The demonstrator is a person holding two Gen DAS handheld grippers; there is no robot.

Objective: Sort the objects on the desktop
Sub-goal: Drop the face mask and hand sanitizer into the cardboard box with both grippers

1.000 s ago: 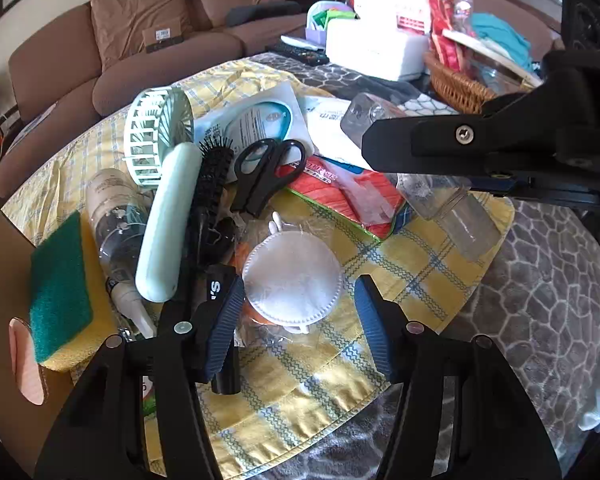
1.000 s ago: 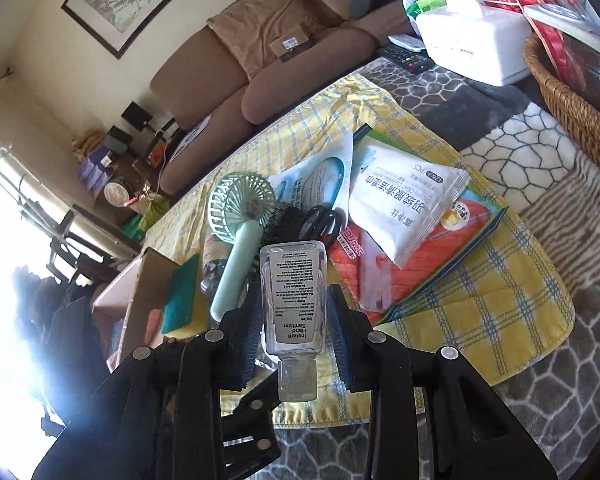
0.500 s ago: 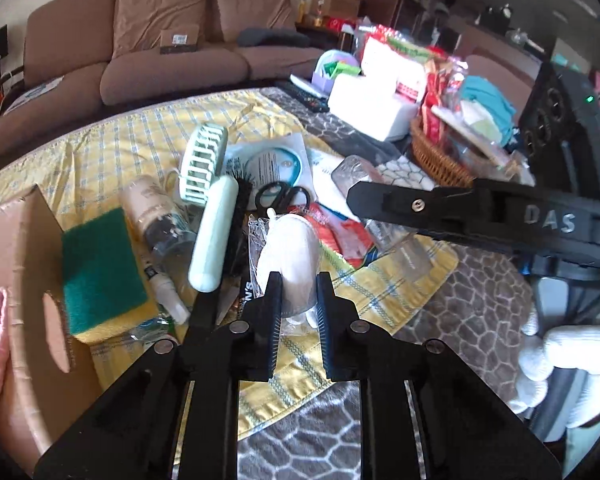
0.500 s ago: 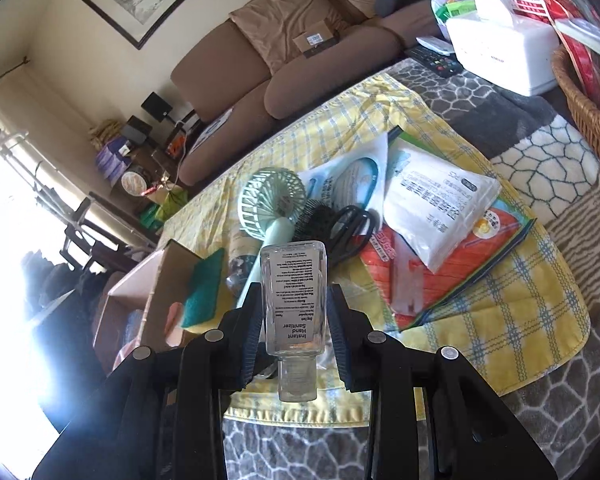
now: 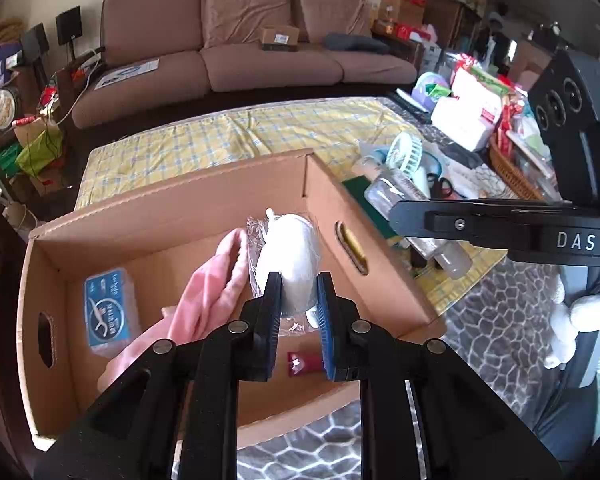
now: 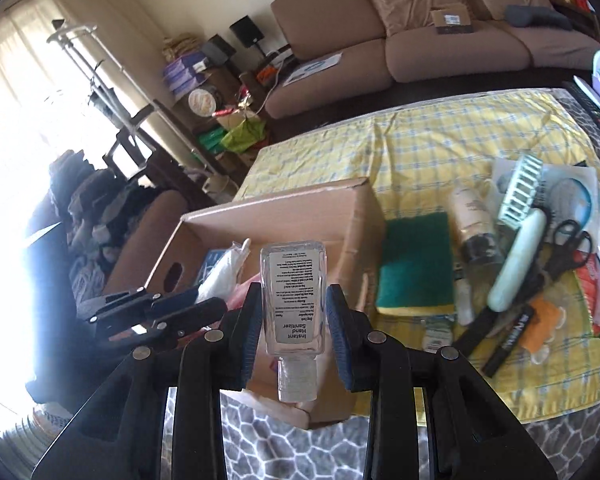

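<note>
Hovering now over the cardboard box [image 5: 172, 216] at frame centre, left tongs [image 5: 298, 304] clamp a bagged face mask [image 5: 290, 256] freshly lifted off the worktop, right tongs [image 6: 294, 312] grip hand sanitizer [image 6: 294, 300], both ready to drop.

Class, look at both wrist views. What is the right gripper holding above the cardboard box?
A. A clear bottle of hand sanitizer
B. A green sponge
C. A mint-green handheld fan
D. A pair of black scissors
A. The right gripper is shut on the clear hand sanitizer bottle, its label readable and its cap toward the camera, over the cardboard box; the sponge, scissors and fan lie on the yellow cloth.
</note>
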